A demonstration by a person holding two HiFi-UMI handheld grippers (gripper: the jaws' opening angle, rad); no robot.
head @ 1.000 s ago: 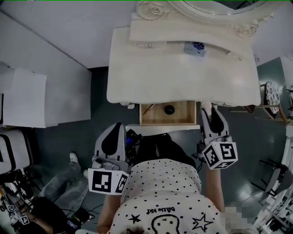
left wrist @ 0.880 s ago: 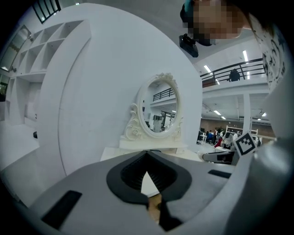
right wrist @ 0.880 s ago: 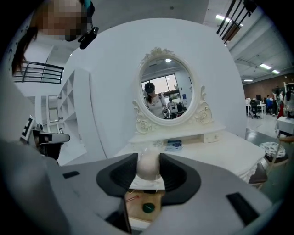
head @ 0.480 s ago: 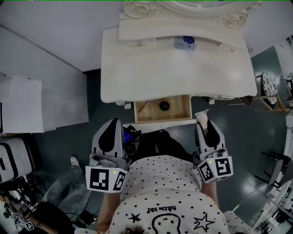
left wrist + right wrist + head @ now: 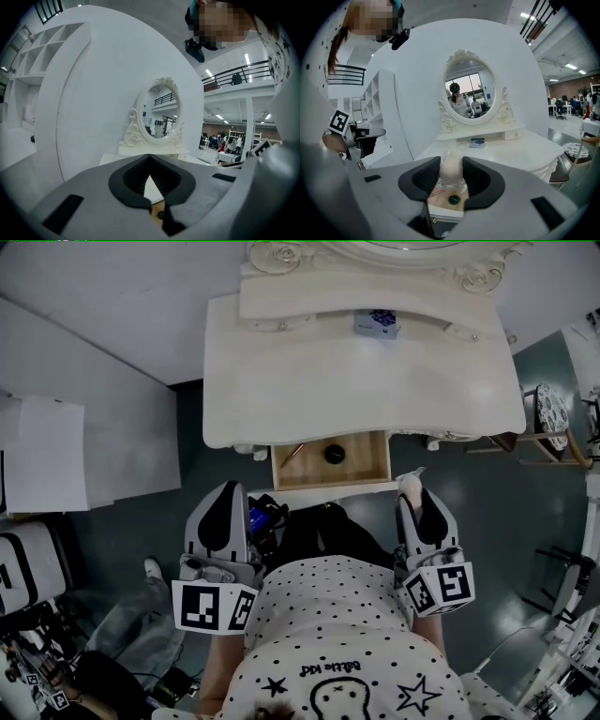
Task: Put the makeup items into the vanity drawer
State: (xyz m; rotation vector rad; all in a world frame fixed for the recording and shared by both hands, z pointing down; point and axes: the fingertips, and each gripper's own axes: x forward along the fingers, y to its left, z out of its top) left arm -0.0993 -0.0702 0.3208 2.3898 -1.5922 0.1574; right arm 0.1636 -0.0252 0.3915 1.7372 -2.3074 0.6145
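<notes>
The white vanity (image 5: 309,381) has its wooden drawer (image 5: 366,470) pulled open below the tabletop. Inside lie a thin pencil-like stick (image 5: 293,454) and a dark round compact (image 5: 334,454). My right gripper (image 5: 411,493) hovers just right of the drawer's front corner, shut on a pale puff in clear wrap (image 5: 409,482). In the right gripper view the puff (image 5: 451,166) sits between the pads of my right gripper (image 5: 451,177), above the drawer (image 5: 440,204). A blue item (image 5: 379,322) rests on the vanity's back shelf. My left gripper (image 5: 228,491) stays shut and empty left of the drawer.
An oval mirror (image 5: 468,86) stands at the back of the vanity. A stool with a patterned cushion (image 5: 548,423) is to the right. White panels (image 5: 56,456) stand on the left. The person's polka-dot shirt (image 5: 328,615) fills the space between the grippers.
The right gripper has drawn back a little from the drawer's right corner, the puff still in it. The head view has shifted, so the vanity sits slightly left and higher.
</notes>
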